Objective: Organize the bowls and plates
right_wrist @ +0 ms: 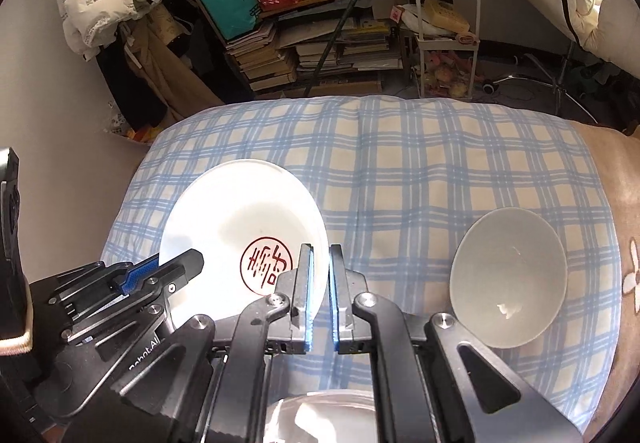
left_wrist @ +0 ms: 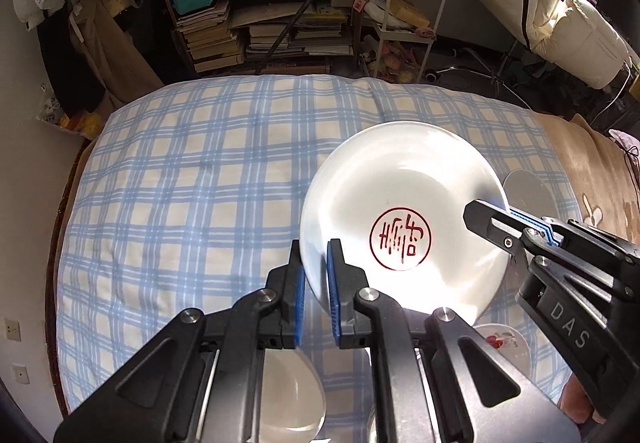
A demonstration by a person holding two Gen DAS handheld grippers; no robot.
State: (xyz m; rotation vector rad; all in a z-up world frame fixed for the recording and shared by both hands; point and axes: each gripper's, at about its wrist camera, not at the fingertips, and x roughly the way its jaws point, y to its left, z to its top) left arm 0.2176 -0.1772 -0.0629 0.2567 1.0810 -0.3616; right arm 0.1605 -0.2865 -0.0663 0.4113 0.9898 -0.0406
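Plates number two in view, and bowls at least two. One white plate [left_wrist: 400,219] with a red seal mark sits lifted and tilted over the plaid quilt [left_wrist: 200,171], held by both tools at once. The left gripper [left_wrist: 316,283] has its two blue-padded fingers narrowed on the plate's near-left rim, one pad on each face. The right gripper [right_wrist: 320,283] has its jaws almost closed at the opposite rim; the left view shows its fingers pinching that edge, while in its own view the rim sits at the left pad and contact on the other pad is hard to judge.

A second, smaller plate [left_wrist: 506,343] with a red flower print lies on the quilt below the held one, just right of the left gripper. One grey bowl [right_wrist: 508,279] rests on the quilt, well to the right of the right gripper and apart from the plate. One clear glass bowl [left_wrist: 288,391] lies beneath the left gripper's body. Another glassy dish [right_wrist: 324,415] shows under the right gripper; whether it is the same bowl I cannot tell
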